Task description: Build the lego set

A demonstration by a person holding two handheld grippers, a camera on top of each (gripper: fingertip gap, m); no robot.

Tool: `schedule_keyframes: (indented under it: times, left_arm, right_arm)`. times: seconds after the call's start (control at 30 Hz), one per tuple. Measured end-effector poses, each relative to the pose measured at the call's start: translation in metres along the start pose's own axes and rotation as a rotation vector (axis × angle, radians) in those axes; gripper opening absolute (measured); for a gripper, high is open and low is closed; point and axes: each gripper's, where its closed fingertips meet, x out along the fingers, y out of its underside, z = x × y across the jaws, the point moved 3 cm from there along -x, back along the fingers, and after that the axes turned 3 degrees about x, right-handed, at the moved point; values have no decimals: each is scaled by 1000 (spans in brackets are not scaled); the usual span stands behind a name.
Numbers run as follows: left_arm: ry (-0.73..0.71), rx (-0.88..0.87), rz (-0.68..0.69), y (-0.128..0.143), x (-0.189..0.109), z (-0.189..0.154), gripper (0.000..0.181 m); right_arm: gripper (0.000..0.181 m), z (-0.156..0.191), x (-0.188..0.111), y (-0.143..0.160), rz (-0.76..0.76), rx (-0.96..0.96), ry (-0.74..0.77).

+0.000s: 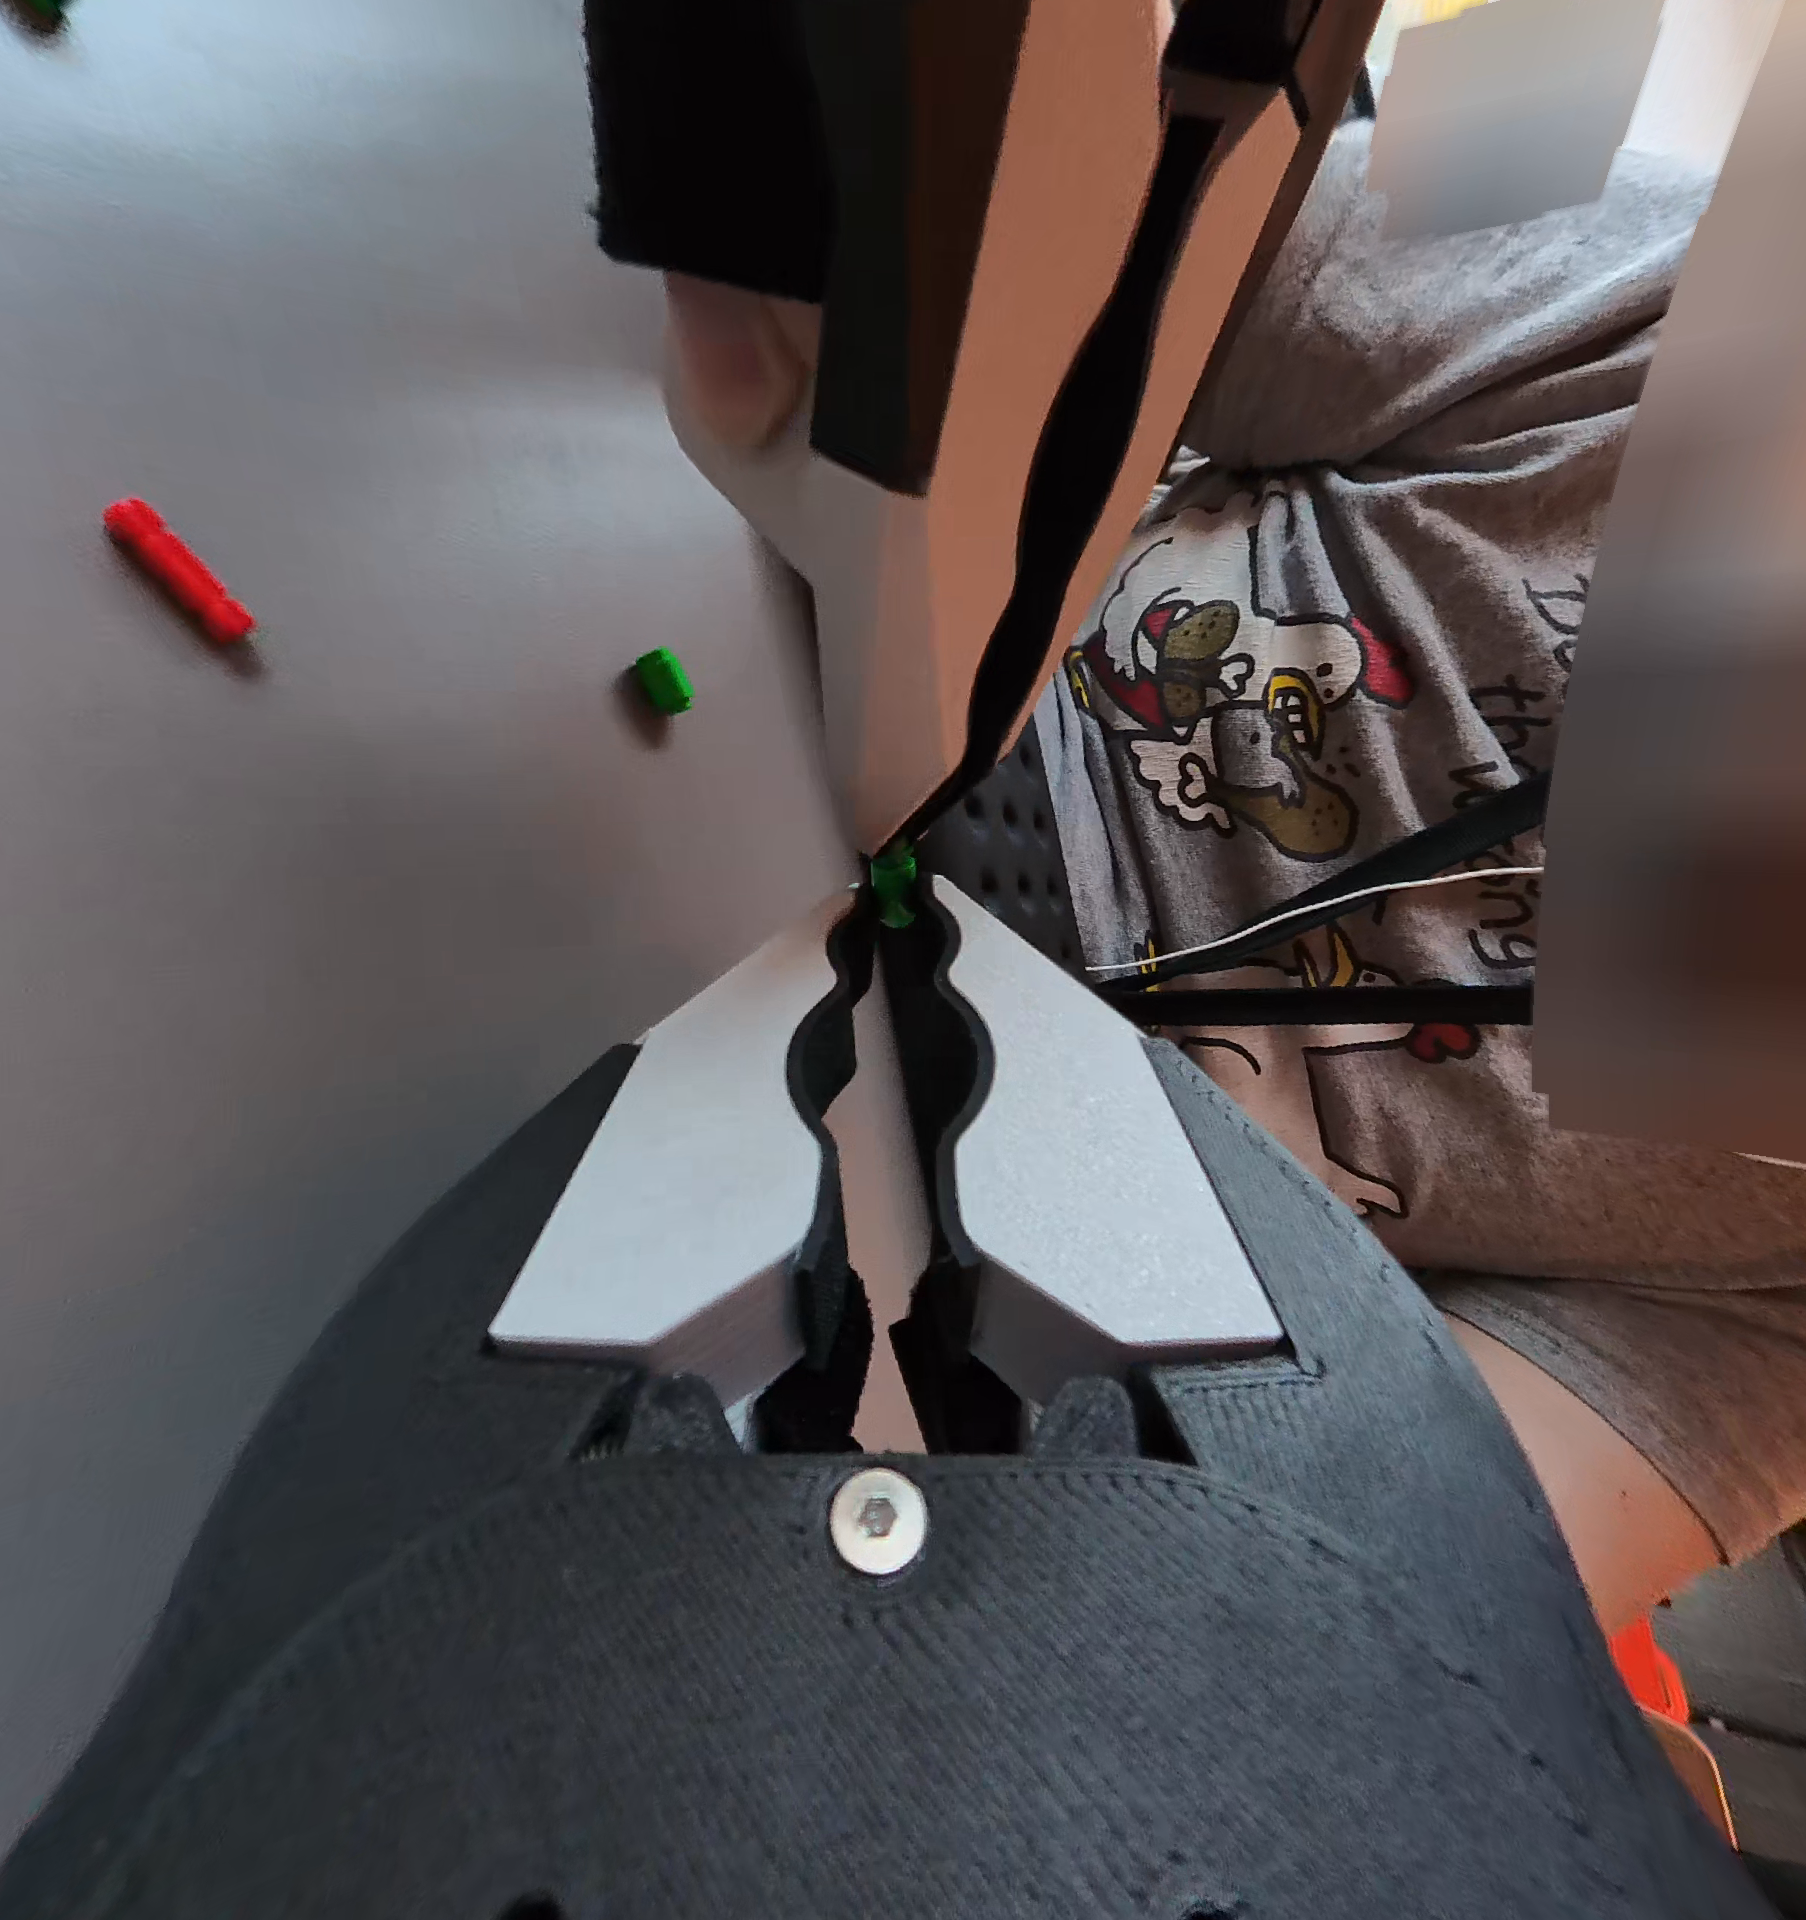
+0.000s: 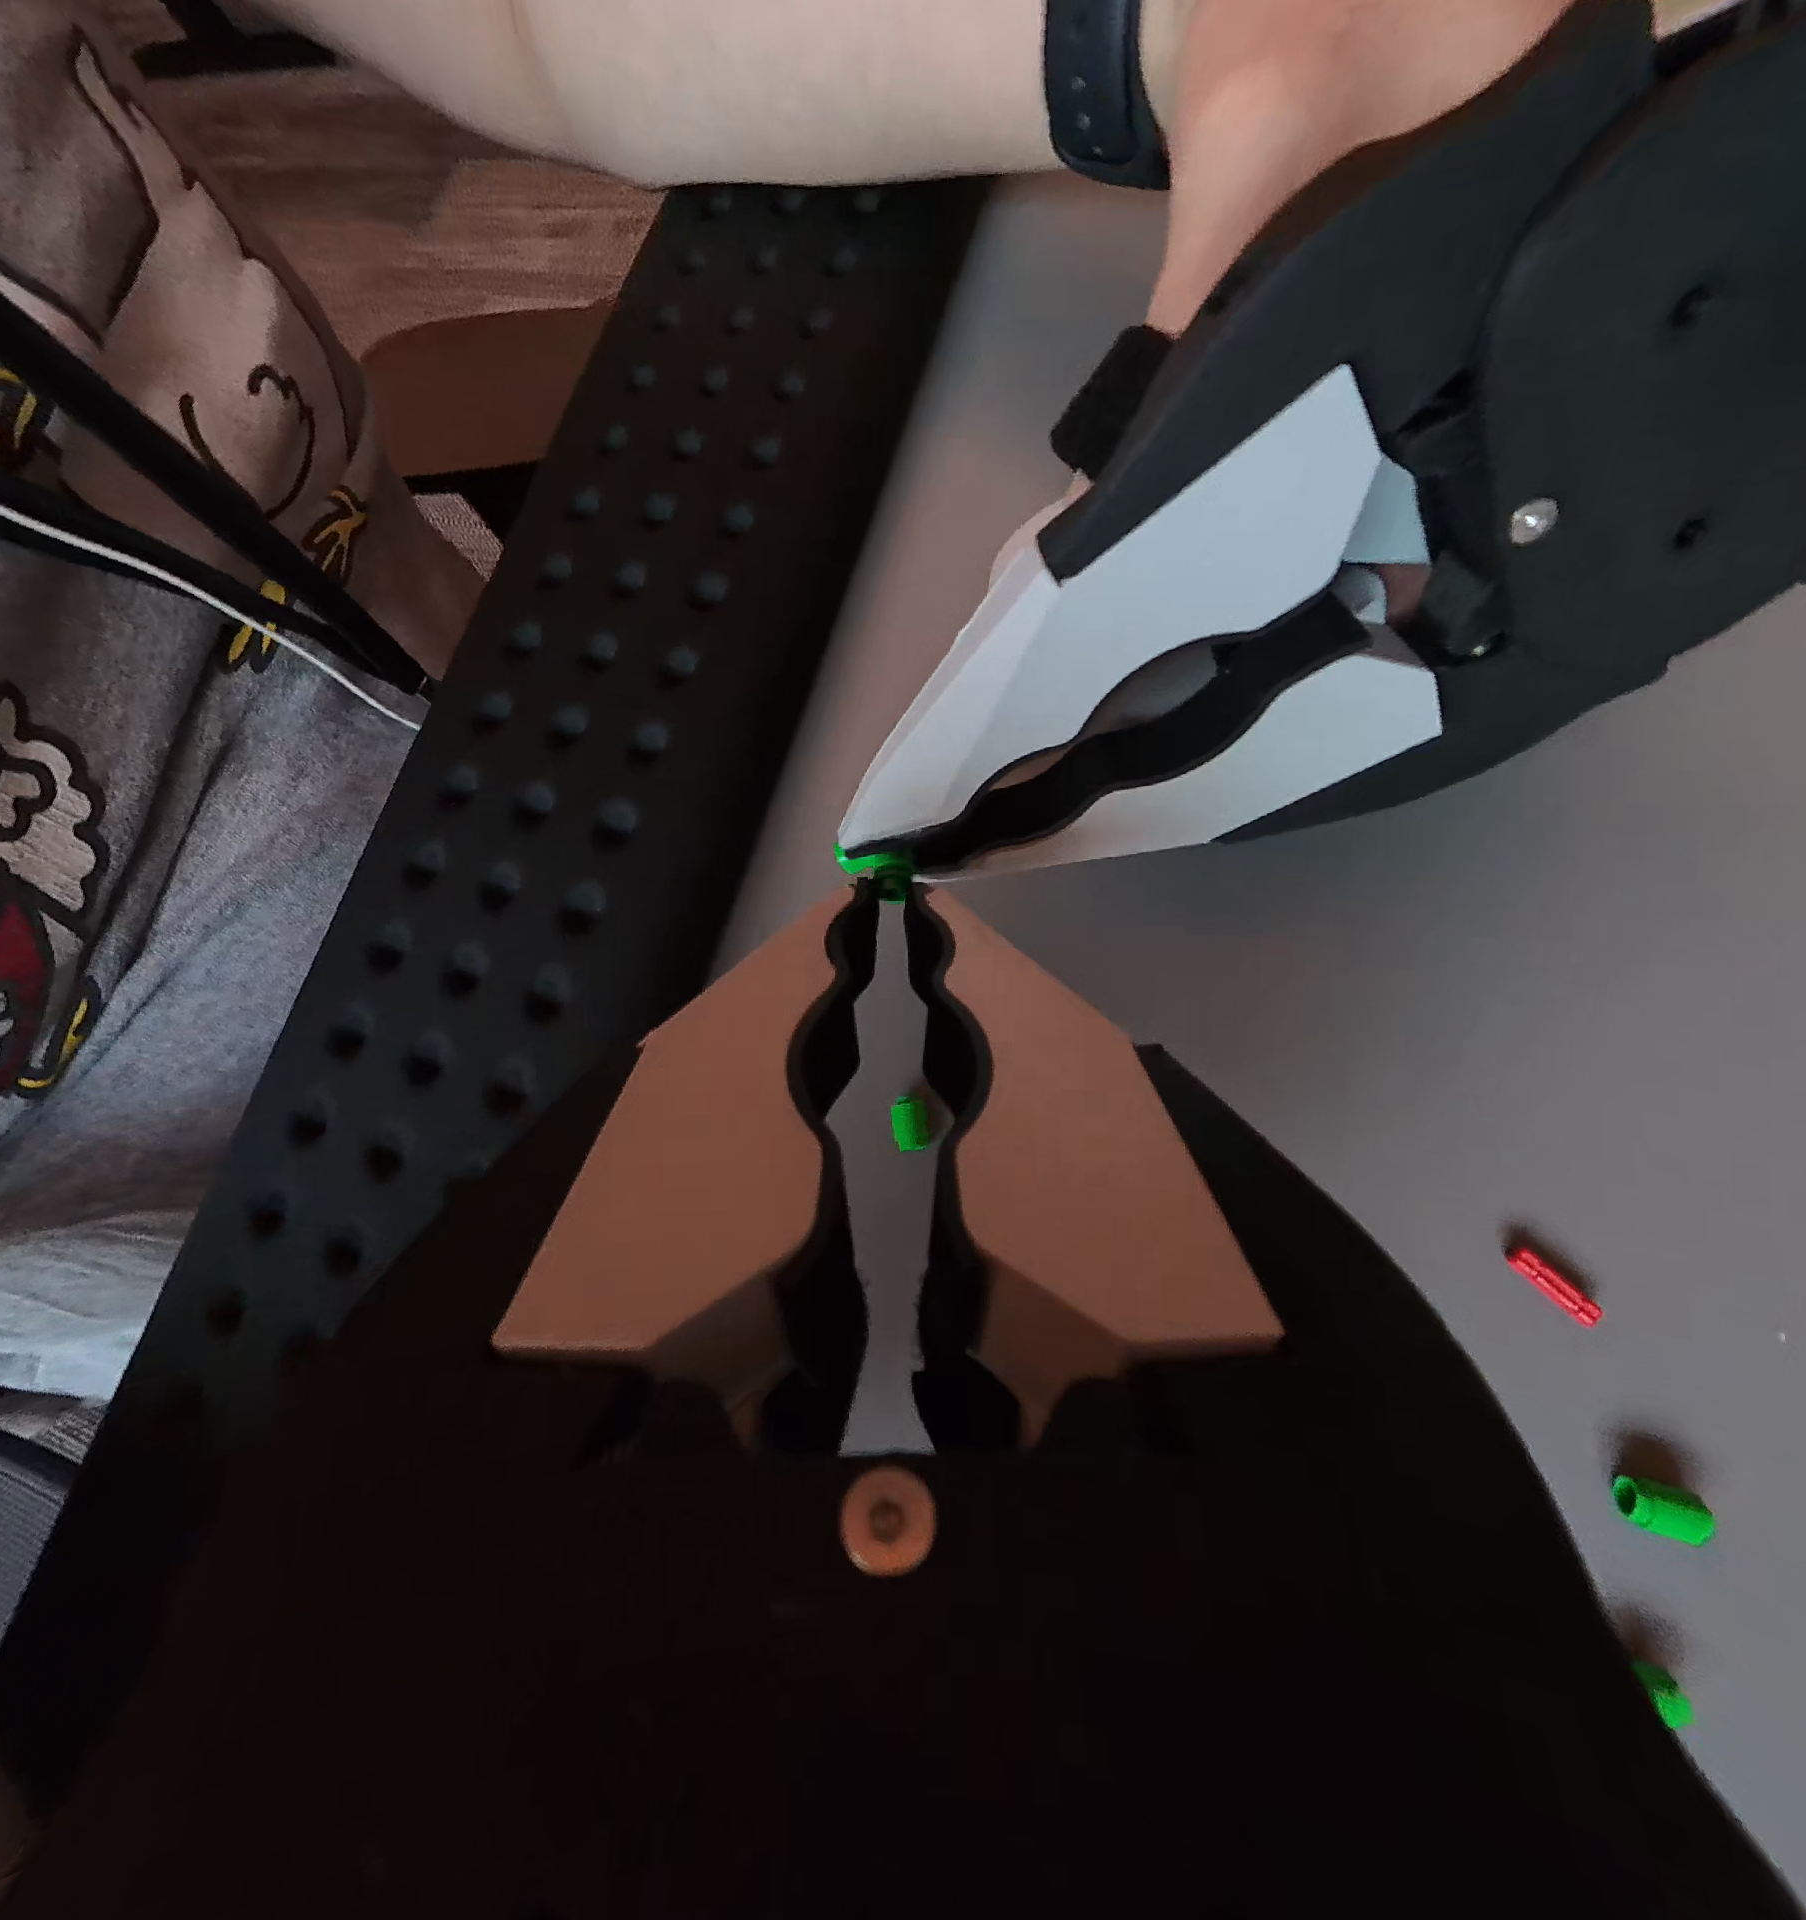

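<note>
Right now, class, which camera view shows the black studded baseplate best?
The right wrist view: the black studded baseplate runs long across it, rows of studs plain, beside both grippers' meeting tips. The left wrist view shows only a small dotted sliver behind the right gripper.

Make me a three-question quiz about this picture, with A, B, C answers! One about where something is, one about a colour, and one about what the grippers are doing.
1. Where is the black studded baseplate in the right wrist view?
A. left of the gripper tips
B. right of them
C. not there

2. What colour is the long thin piece on the table?
A. blue
B. red
C. yellow

3. What are the two hand-held grippers doing?
A. both wide open
B. both pinching small green pieces
C. resting flat

Answers: 1 A, the baseplate runs along the left. 2 B, it is red. 3 B, the left hand-held gripper and right hand-held gripper meet tip to tip on the green pieces.
</note>
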Motion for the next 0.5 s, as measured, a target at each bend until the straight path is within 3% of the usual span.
schedule_keyframes:
  times: [0.2, 0.5]
  left_arm:
    - [32, -13, 46, 6, 5, -3, 5]
    - [8, -72, 72, 10, 4, 8, 5]
  right_arm:
    - [3, 6, 7, -3, 93, -102, -40]
    - [3, 0, 15, 2, 179, -98, 8]
